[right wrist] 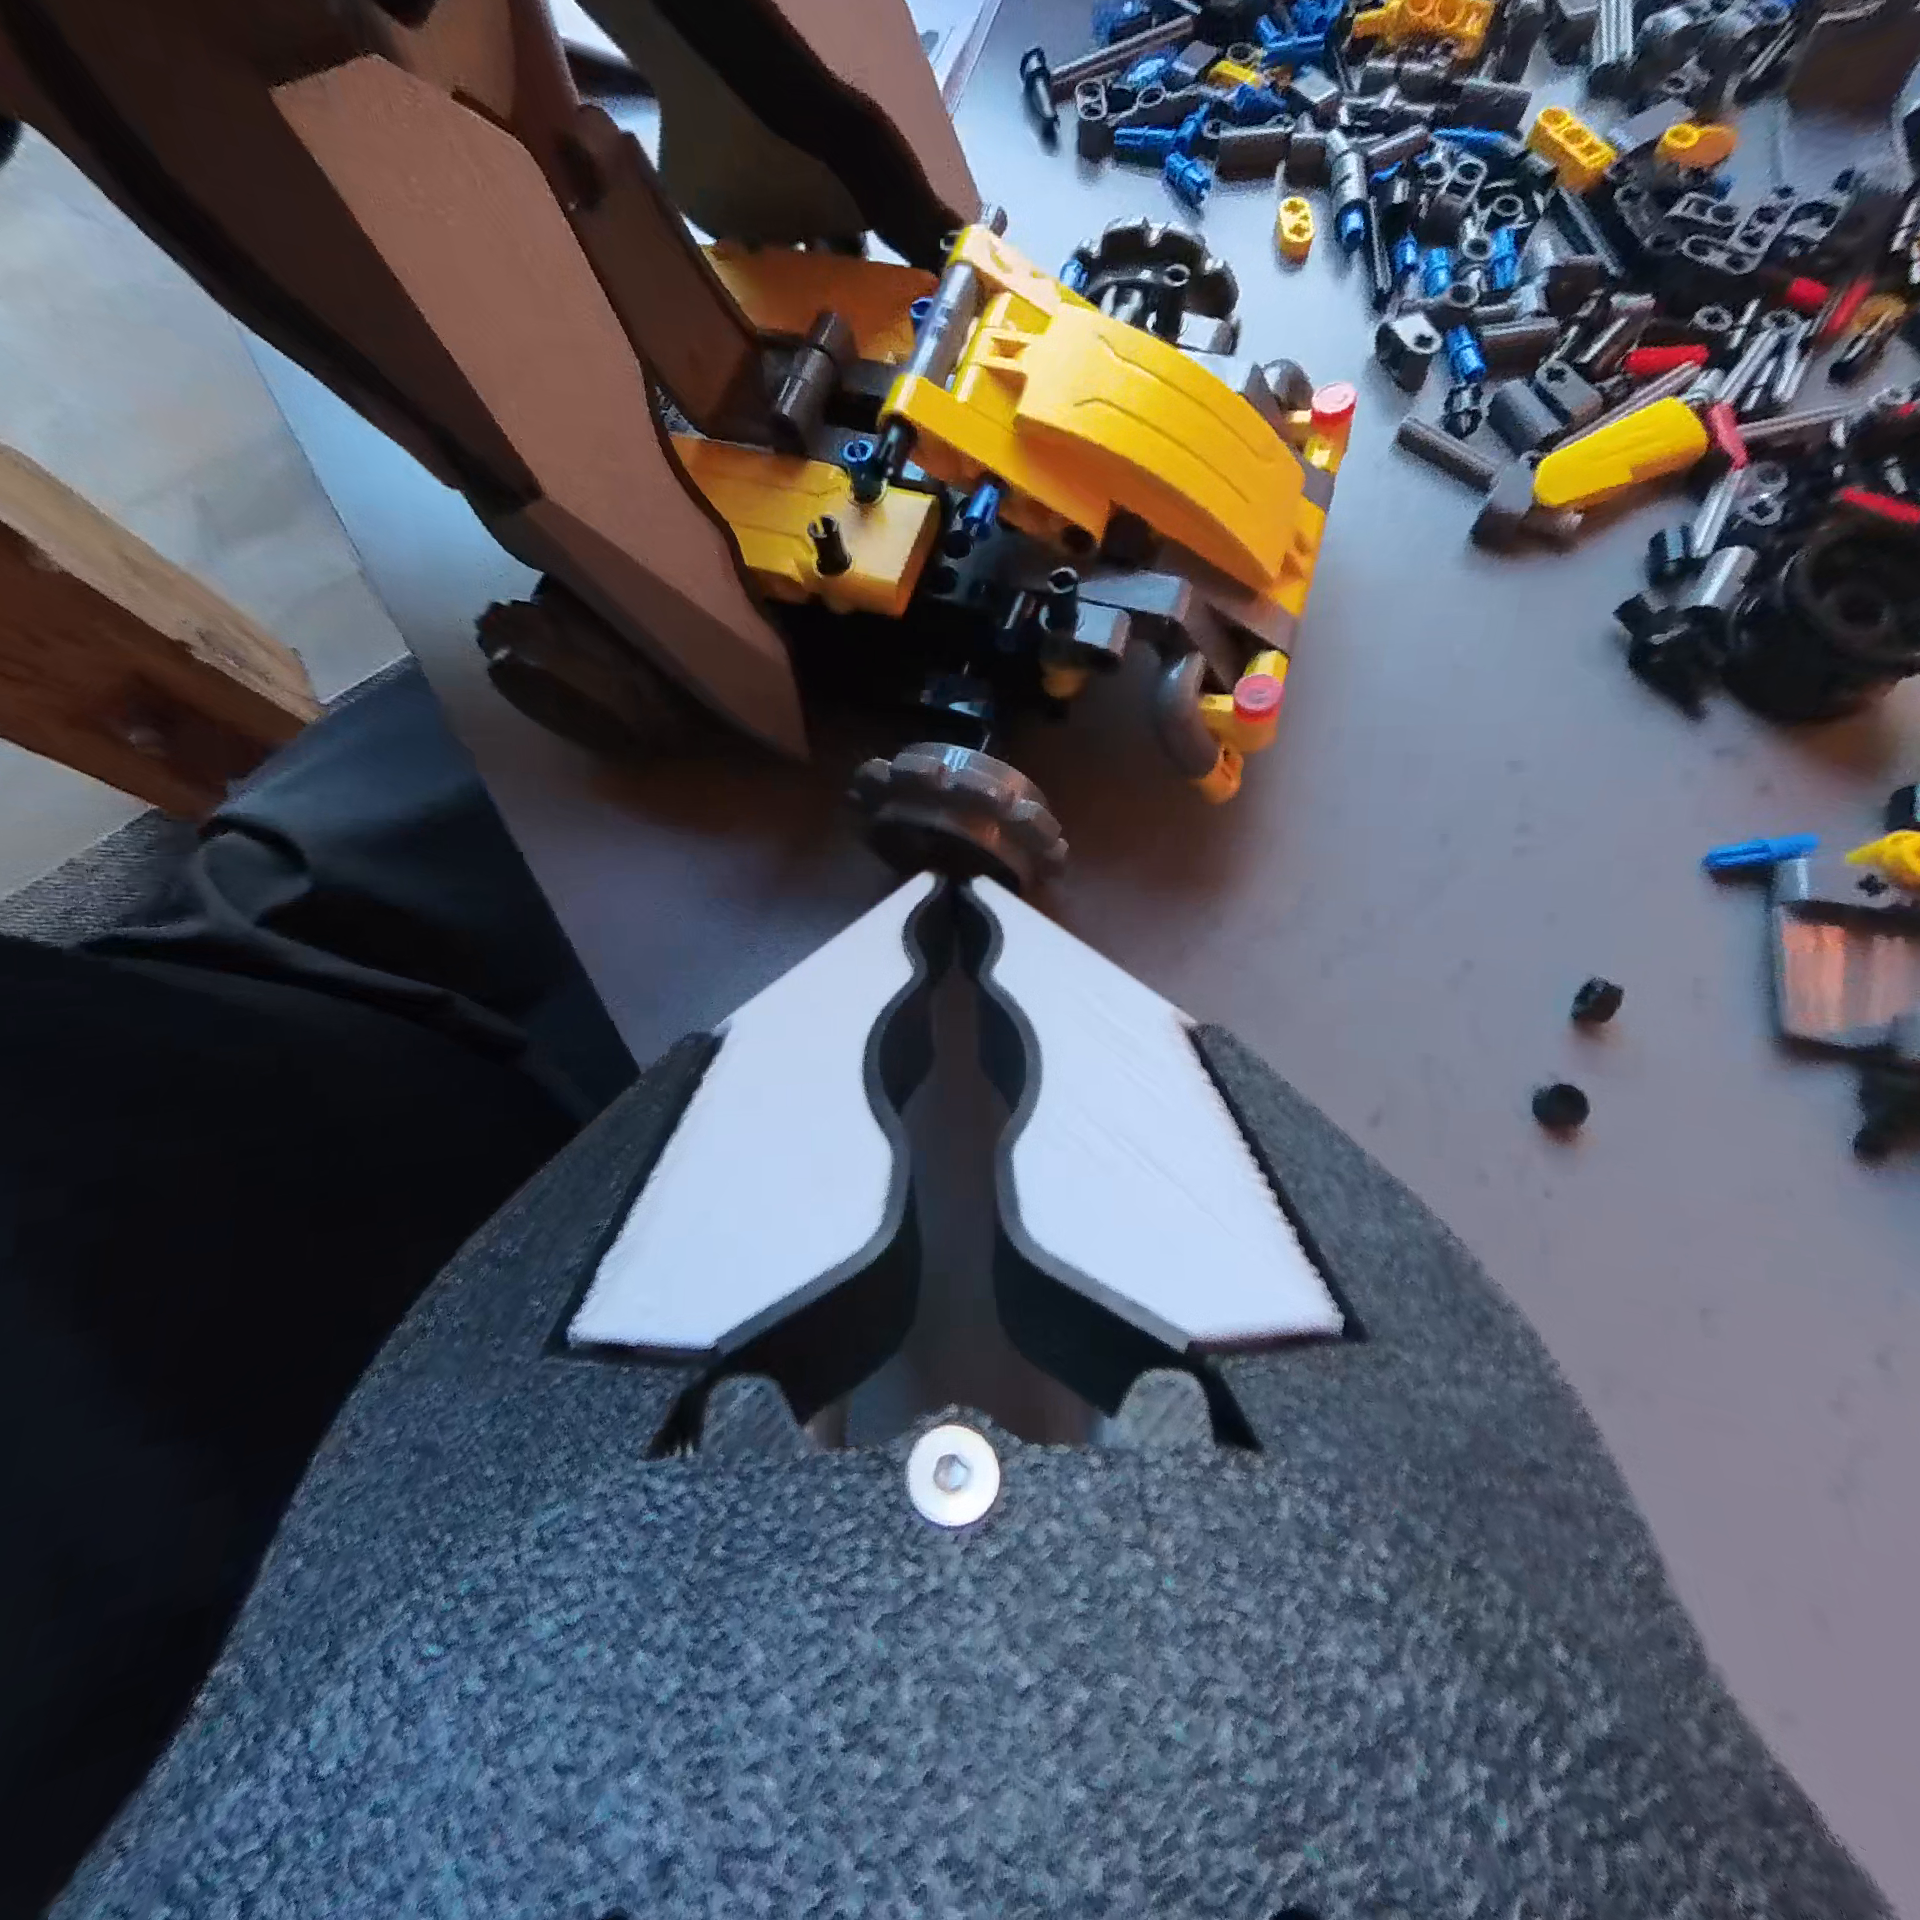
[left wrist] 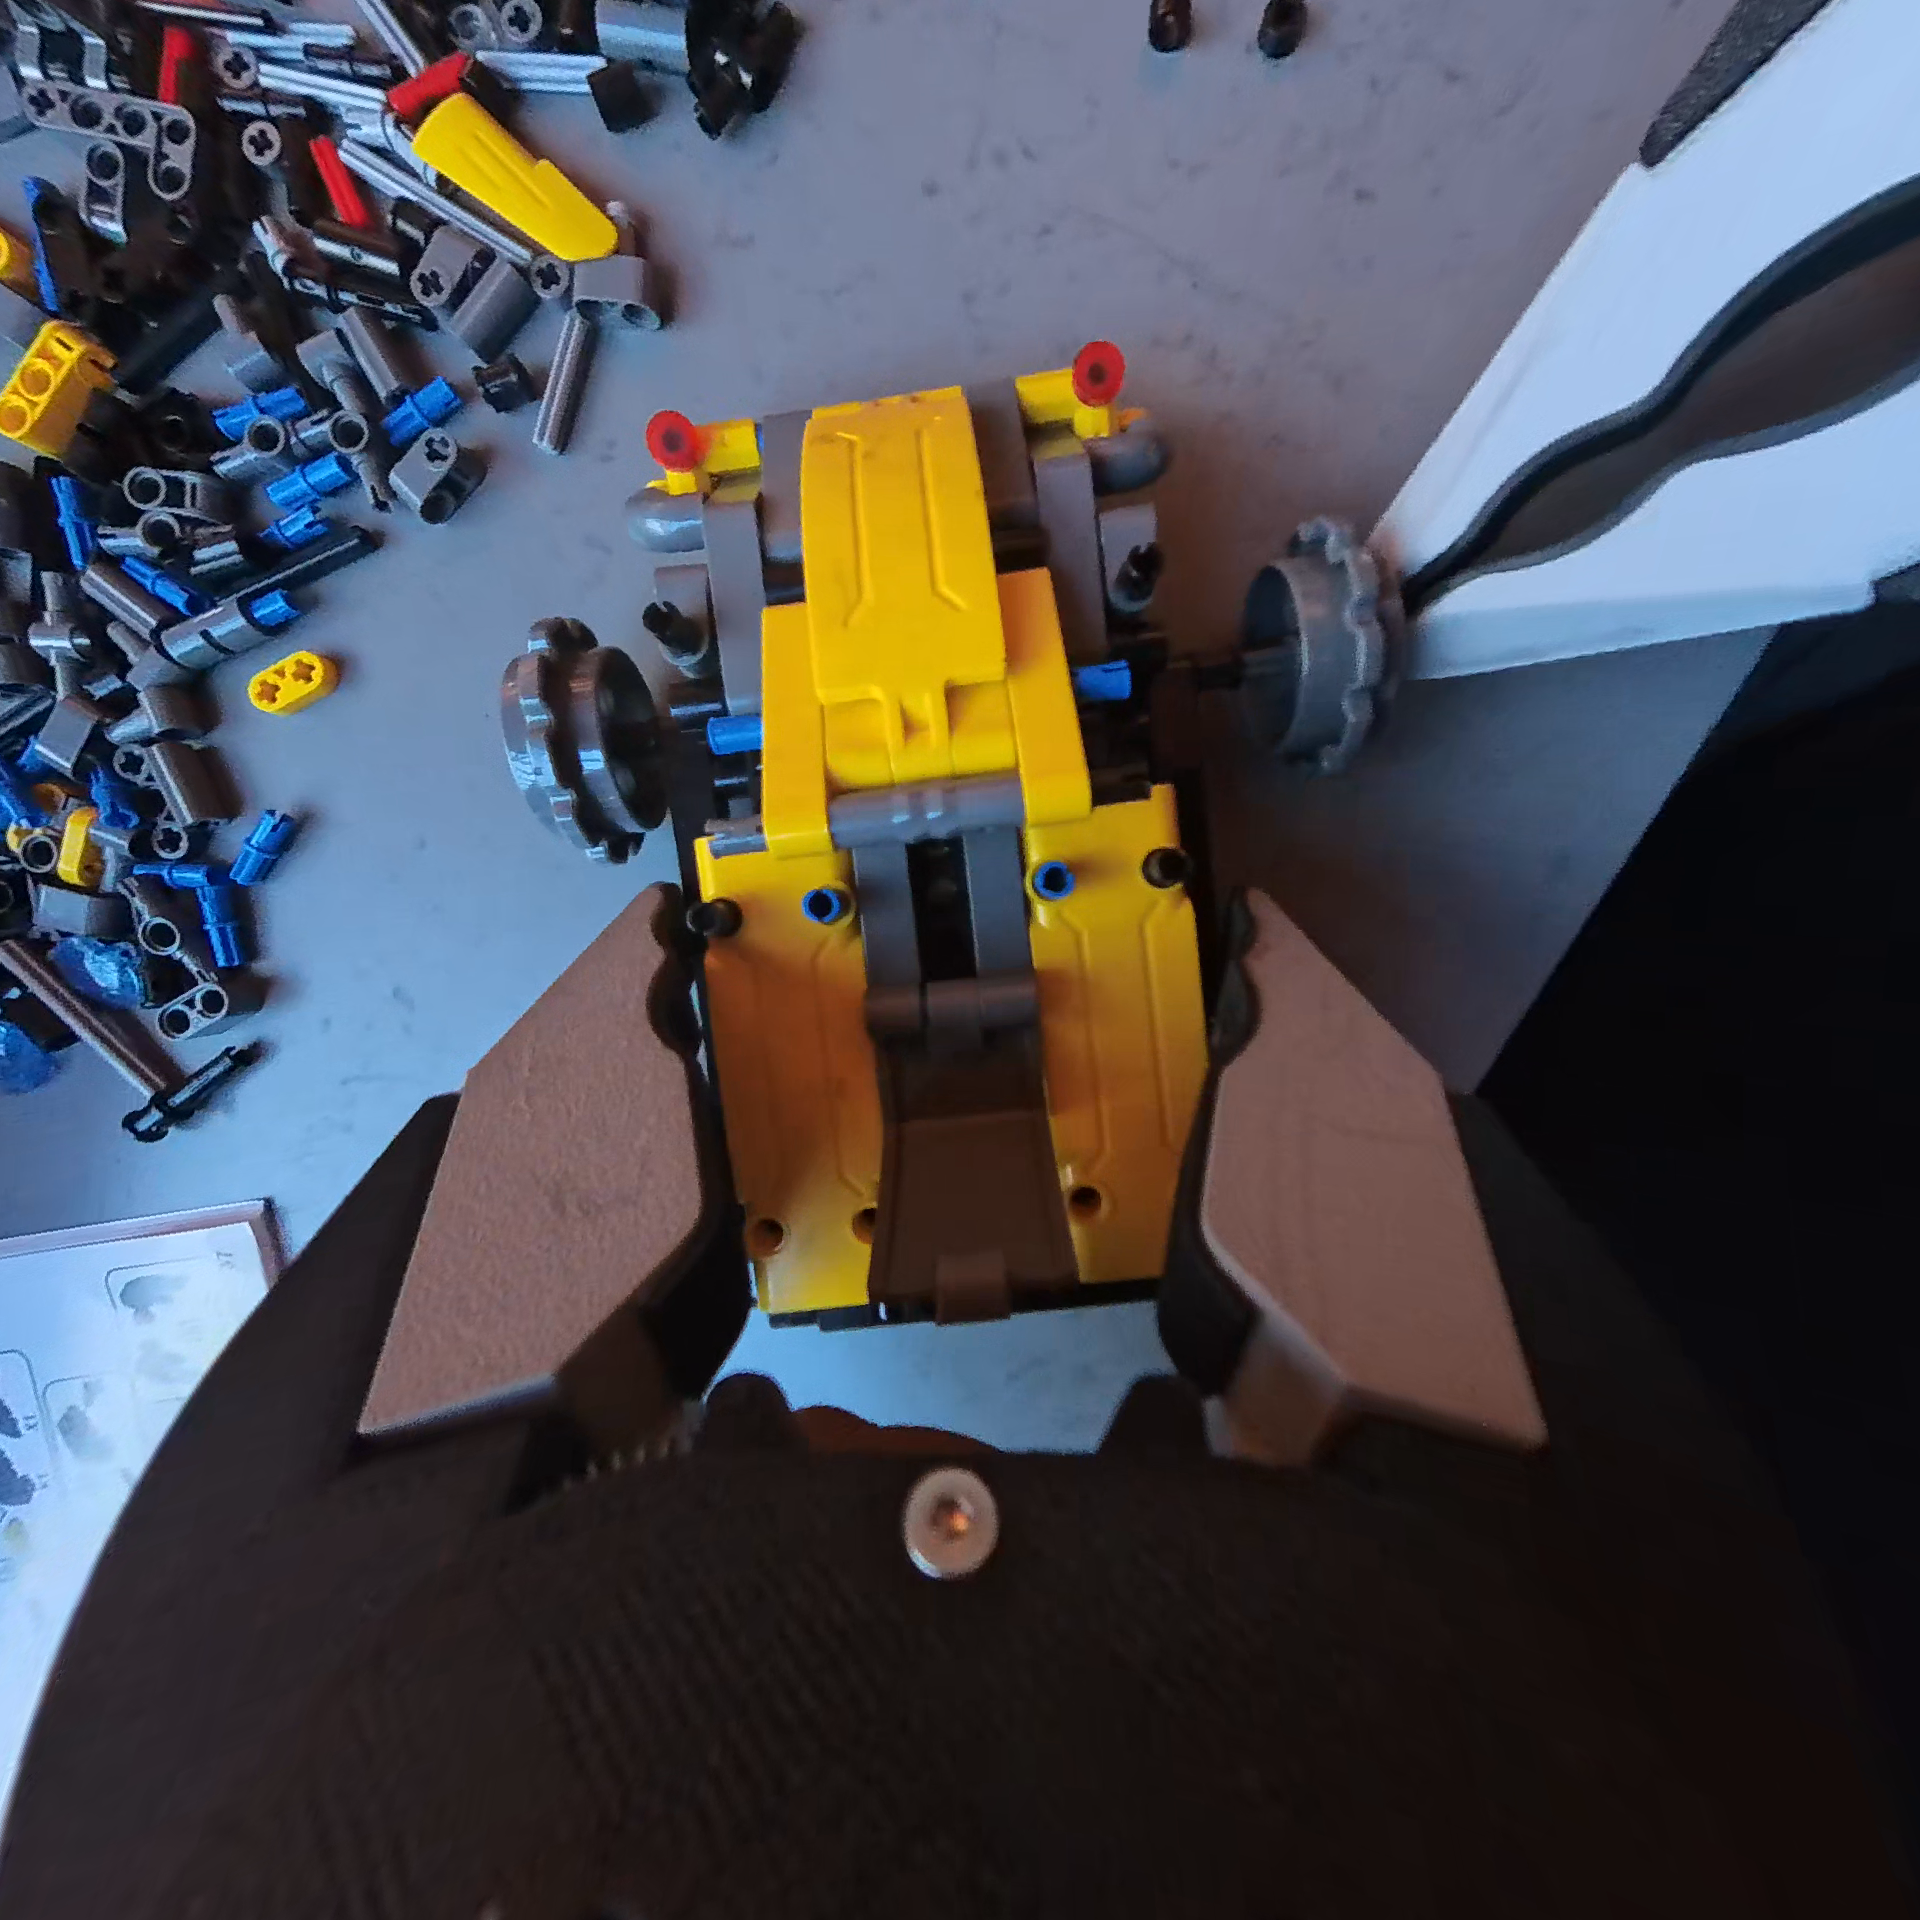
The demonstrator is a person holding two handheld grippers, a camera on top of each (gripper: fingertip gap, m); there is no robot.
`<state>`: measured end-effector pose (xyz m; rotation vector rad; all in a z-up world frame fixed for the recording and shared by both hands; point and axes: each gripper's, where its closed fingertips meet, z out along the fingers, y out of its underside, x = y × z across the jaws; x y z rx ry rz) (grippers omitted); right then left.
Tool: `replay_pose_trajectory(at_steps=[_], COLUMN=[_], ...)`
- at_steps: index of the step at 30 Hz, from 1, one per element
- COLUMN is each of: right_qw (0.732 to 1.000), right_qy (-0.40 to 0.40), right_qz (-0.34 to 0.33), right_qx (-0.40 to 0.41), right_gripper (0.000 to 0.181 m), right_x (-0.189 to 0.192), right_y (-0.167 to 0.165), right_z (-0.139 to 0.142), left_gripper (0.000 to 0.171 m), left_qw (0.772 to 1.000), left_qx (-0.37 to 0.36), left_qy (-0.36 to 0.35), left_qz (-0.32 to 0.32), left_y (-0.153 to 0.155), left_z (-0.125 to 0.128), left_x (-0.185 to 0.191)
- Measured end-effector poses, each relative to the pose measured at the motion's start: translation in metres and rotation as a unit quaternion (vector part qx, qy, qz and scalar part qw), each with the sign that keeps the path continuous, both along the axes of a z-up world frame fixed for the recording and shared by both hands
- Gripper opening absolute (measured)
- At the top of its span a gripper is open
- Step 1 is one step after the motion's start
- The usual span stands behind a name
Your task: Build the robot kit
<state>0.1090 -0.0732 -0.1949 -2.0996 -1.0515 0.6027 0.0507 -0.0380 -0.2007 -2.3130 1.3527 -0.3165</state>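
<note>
Left claw (left wrist: 951,925) around yellow model (left wrist: 935,831)

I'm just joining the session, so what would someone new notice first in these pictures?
The yellow brick-built vehicle sits mid-table, clamped at its rear sides by the brown left claw. The white right claw is shut, tips pressed against the vehicle's grey wheel hub. A big pile of loose pieces sprawls beside the vehicle, opposite the white claw.

Close wrist views, shared yellow model (left wrist: 935,790)
</note>
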Motion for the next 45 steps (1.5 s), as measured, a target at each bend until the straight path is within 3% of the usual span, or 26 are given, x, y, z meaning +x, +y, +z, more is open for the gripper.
replay_pose_trajectory(at_steps=[9,16,20,31,35,40,45], right_qw=[1.0,0.993,0.991,0.98,0.976,0.986,0.988], right_qy=[-0.018,-0.055,-0.067,-0.053,-0.027,-0.015,-0.012], right_qz=[0.02,0.102,0.115,0.192,0.213,0.168,0.148], right_qx=[0.001,-0.025,-0.029,-0.017,-0.038,0.0,0.032], right_gripper=[0.0,0.0,0.0,0.0,0.0,0.02,0.038], right_x=[-0.001,0.001,0.001,-0.004,-0.004,0.013,0.002], right_y=[0.005,0.004,0.009,0.016,0.006,0.01,0.015], right_z=[0.0,0.0,0.0,0.0,-0.001,0.005,0.007], left_gripper=[0.097,0.099,0.099,0.1,0.1,0.1,0.1], left_qw=[1.0,1.0,0.999,0.998,0.999,0.999,1.0], left_qx=[0.007,0.018,0.024,0.028,0.027,0.026,0.026], left_qy=[-0.009,0.008,0.013,0.003,0.001,-0.02,-0.015], left_qz=[0.022,0.005,0.019,0.054,0.028,0.027,0.007], left_y=[0.002,0.001,0.002,0.009,0.009,0.013,0.013], left_z=[0.0,-0.002,-0.003,-0.002,-0.002,-0.001,-0.001], left_x=[0.003,0.001,-0.001,-0.005,-0.003,-0.007,-0.007])
